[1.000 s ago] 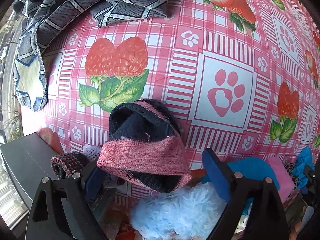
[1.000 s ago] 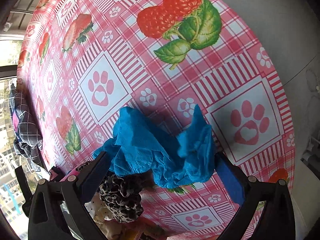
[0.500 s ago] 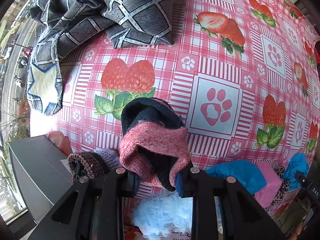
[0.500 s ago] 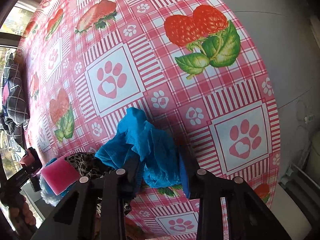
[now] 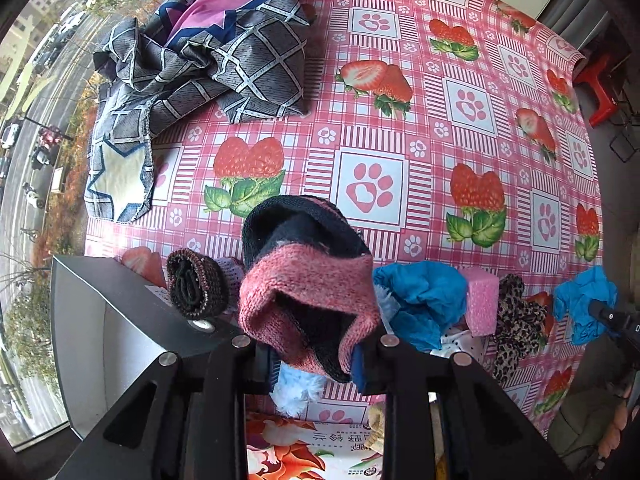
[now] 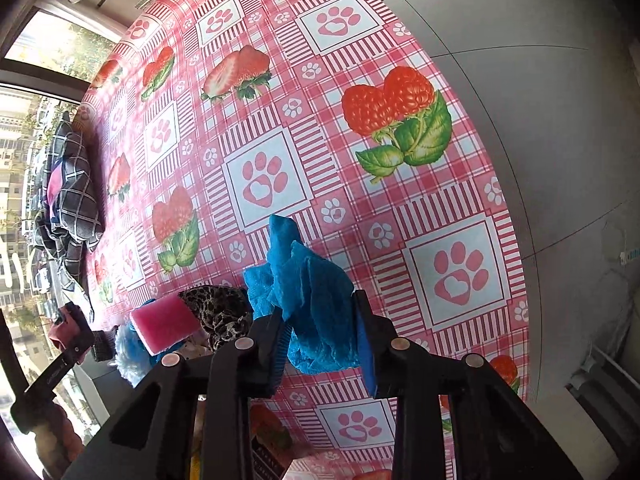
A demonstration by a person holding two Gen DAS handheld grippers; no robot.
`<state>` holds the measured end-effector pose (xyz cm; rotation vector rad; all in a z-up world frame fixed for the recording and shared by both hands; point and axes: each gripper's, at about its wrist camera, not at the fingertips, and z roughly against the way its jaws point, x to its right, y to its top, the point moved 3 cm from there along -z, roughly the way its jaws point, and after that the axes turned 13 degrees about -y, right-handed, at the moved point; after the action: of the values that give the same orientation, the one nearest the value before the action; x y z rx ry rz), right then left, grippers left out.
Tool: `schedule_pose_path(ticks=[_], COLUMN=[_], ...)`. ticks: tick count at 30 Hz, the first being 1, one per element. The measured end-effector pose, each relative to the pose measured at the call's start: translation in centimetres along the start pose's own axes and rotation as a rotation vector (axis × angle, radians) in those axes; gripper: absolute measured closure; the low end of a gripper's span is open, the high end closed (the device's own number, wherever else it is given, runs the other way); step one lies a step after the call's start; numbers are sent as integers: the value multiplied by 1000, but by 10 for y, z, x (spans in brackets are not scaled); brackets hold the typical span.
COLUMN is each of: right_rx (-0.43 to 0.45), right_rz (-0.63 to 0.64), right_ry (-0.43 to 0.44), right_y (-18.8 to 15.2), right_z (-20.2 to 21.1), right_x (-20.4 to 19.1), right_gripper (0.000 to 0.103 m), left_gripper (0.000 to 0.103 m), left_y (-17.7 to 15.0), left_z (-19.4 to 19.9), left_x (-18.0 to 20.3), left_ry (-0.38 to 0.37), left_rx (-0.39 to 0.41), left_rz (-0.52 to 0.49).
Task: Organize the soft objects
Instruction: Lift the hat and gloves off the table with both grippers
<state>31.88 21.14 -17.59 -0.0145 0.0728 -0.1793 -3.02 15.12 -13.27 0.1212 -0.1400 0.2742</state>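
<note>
At lower centre of each wrist view a gripper is clamped on cloth: the left gripper (image 5: 316, 354) pinches a pink-and-black sock (image 5: 304, 280), the right gripper (image 6: 322, 336) a crumpled blue cloth (image 6: 308, 288). Both look light, limp and compressible, likely to sag and swing; a pinch on a thick bunched fold should hold best.
</note>
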Motion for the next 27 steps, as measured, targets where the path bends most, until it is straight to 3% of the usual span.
schedule_pose_path(ticks=[7,17,27], right_rx=[37,68,90], right_rz=[56,102,98], right_ry=[-5,6,2], right_y=[-27,-62,-95], right_z=[26,53,67], right_x=[6,3,19], right_gripper=[72,72,72], left_gripper=[73,73,73], left_y=[-35,-78,-99], left_z=[27,51,71], left_x=[22,46,105], left_ry=[7,-21,-86], left_rx=[21,18,51], left_rz=[-98,-148,-306])
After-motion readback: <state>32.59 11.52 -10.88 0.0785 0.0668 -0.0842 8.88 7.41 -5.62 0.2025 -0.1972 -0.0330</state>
